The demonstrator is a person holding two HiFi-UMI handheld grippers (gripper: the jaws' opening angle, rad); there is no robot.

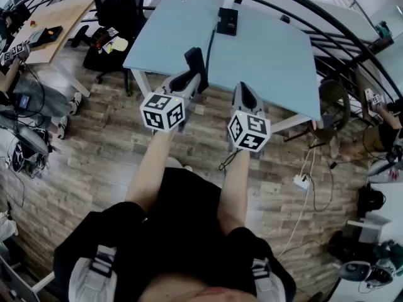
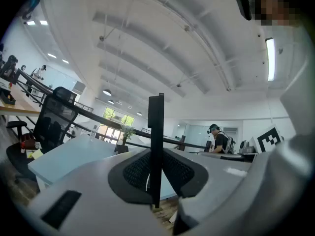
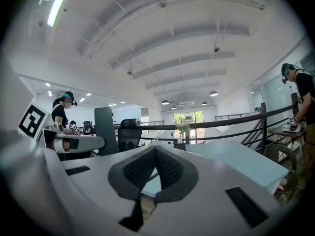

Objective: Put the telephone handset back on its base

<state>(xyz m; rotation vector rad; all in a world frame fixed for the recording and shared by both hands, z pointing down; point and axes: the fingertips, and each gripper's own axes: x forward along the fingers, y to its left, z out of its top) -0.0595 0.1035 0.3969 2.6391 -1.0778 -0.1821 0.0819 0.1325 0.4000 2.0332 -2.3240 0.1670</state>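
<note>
1. Far left, head view: black office chair [image 1: 114, 12] stands on the wood floor [image 1: 94, 156], just beside the left corner of the light blue table [image 1: 271, 55].
2. Left gripper [image 1: 192, 74] is held out over the table's near edge. In the left gripper view [image 2: 156, 181] its jaws are clamped on the telephone handset [image 2: 156, 132].
3. Handset [image 1: 194, 58] is a thin dark slab, standing upright and seen edge-on, rising well above the pads. It is in the air, clear of the tabletop.
4. Telephone base [image 1: 227, 21] sits on the table's far side, right of the handset and well apart from it. It is dark; detail is too small to read.
5. Right gripper [image 1: 245, 92] is level with the left one, near the table's front edge. In the right gripper view [image 3: 155, 168] its jaws are together with nothing between them.
6. Far right: a person's arm [image 1: 378, 115] holds another gripper beyond the table.
</note>
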